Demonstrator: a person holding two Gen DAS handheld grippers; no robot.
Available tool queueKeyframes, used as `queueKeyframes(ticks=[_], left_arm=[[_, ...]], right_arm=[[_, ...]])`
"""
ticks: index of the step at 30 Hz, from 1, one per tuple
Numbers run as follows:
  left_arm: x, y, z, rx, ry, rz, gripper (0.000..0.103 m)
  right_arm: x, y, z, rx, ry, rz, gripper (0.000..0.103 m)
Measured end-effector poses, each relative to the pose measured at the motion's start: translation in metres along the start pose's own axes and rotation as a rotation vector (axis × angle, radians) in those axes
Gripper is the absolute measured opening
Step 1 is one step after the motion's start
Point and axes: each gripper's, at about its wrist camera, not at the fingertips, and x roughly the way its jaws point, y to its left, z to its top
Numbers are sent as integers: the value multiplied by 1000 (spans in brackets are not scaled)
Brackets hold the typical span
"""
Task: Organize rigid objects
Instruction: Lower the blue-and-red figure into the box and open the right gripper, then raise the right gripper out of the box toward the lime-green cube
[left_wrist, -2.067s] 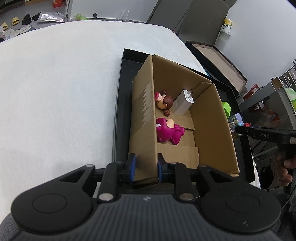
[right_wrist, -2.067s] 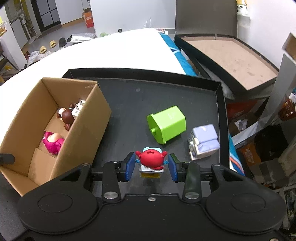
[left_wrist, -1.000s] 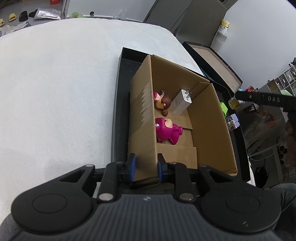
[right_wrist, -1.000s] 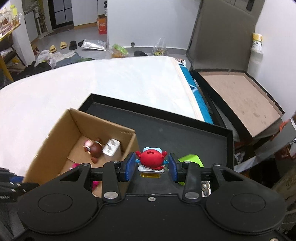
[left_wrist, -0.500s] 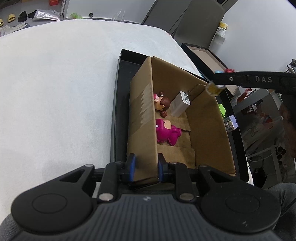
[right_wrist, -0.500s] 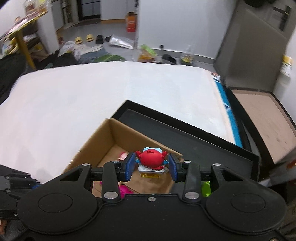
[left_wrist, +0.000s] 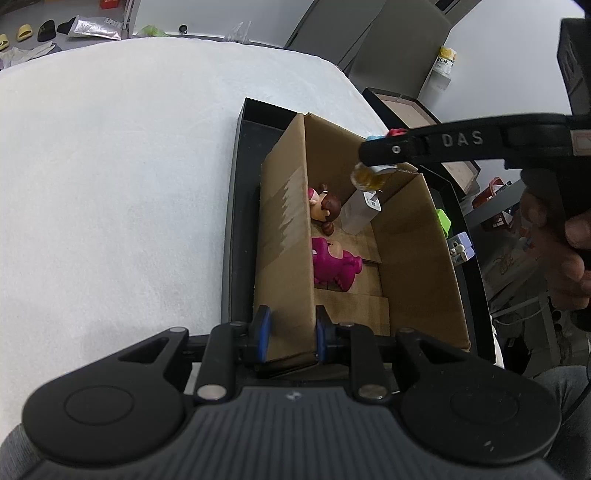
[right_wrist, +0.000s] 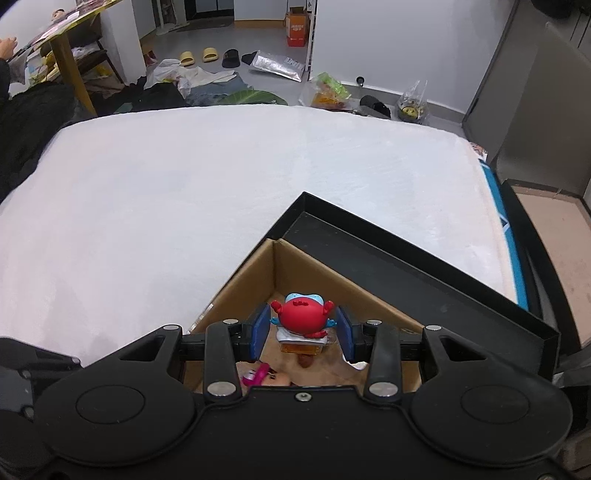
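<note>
My right gripper (right_wrist: 302, 328) is shut on a red crab figurine (right_wrist: 301, 317) on a clear amber base and holds it above the far end of the open cardboard box (right_wrist: 243, 280). From the left wrist view the right gripper (left_wrist: 373, 155) hangs over the box (left_wrist: 413, 236). My left gripper (left_wrist: 290, 328) is shut on the box's near left wall. Inside lie a magenta figurine (left_wrist: 334, 264), a brown-haired figurine (left_wrist: 325, 208) and a white charger (left_wrist: 360, 212).
The box stands in a black tray (left_wrist: 236, 221) on a white padded surface (left_wrist: 110, 177). A green block (left_wrist: 443, 221) and a lilac toy (left_wrist: 460, 247) lie in the tray right of the box. An open dark case (right_wrist: 546, 214) sits at the far right.
My right gripper has carried the red crab figurine from the tray's right side up and over to above the box. The left gripper still holds the box wall.
</note>
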Motion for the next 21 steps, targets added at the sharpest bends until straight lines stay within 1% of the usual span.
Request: queueKeyframes(ticks=[3, 6, 7, 13, 18, 19, 20, 21], left_arm=[[-1, 0, -1, 0, -5, 2, 23], [-2, -1, -1, 0, -8, 2, 23], [-2, -1, -1, 1, -9, 1, 22], [-3, 1, -1, -5, -10, -13, 22], [-3, 2, -1, -3, -5, -15, 22], [-3, 2, -1, -1, -2, -14, 22], [-2, 1, -1, 2, 1, -13, 22], [-2, 1, 0, 5, 4, -12, 22]], right_arm=[[3, 3, 2, 22, 12, 14, 40], [0, 3, 2, 36, 1, 21, 41], [-1, 2, 2, 40, -2, 21, 41], [-14, -4, 0, 41, -20, -5, 43], [-17, -9, -7, 51, -17, -22, 45], [-17, -9, -9, 53, -17, -24, 48], [-18, -11, -11, 59, -16, -27, 54], [-19, -12, -13, 64, -16, -29, 56]])
